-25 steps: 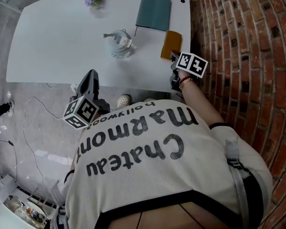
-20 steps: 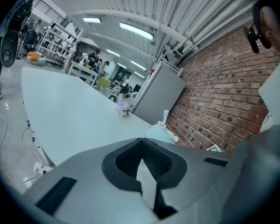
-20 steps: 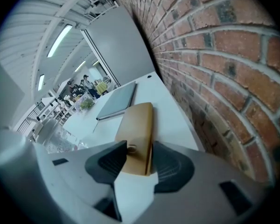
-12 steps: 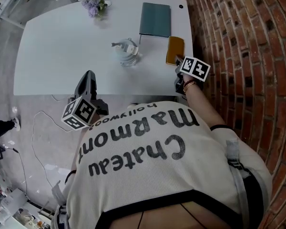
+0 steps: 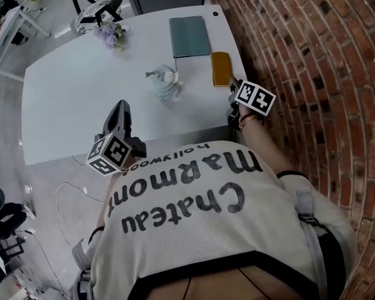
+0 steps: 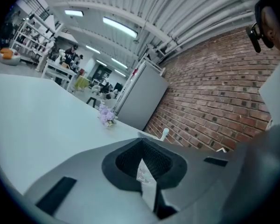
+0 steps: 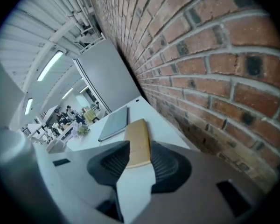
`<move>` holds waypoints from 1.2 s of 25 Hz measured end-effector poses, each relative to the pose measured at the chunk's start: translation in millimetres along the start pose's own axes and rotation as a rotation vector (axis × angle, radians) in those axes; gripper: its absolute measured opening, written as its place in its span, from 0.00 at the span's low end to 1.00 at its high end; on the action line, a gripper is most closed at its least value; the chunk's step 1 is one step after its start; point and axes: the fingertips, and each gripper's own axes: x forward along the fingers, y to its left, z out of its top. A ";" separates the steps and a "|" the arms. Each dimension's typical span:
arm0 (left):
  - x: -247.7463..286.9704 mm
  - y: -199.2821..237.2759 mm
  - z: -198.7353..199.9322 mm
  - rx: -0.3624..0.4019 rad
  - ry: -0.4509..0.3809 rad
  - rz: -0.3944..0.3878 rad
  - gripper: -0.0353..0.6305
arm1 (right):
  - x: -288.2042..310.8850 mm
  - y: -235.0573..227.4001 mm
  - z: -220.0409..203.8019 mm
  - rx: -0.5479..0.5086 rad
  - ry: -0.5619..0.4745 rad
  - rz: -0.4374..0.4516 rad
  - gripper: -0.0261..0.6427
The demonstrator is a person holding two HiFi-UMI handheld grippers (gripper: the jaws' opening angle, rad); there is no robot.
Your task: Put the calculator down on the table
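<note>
Right gripper view: right gripper (image 7: 139, 167) jaws apart, just narrowing on nothing, calculator (image 7: 137, 141) near the table (image 7: 165, 127) edge, where a careless retreat could knock it off; left gripper (image 6: 141, 161) closed, empty.

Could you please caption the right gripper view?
Right gripper, jaws apart but just closed partway, holds nothing; orange calculator lies on the table ahead.

cream tee (image 5: 194, 230) w/ blk lettering, wrist bracelet (image 5: 245, 120)

"Chateau Marmont" is printed in large dark letters on the person's pale shirt (image 5: 194, 192), near in the scene. "hollywood" is printed smaller on its far side. Both are seen upside down.
</note>
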 end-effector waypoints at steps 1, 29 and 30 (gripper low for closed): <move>2.5 -1.9 -0.4 0.008 0.011 -0.022 0.06 | -7.8 0.9 1.4 0.010 -0.024 -0.004 0.24; -43.9 -123.0 -57.2 0.073 0.006 -0.158 0.06 | -231.3 46.0 56.4 -0.242 -0.432 0.332 0.04; -48.8 -128.7 -61.3 0.069 0.004 -0.154 0.06 | -237.0 40.7 53.4 -0.252 -0.426 0.334 0.04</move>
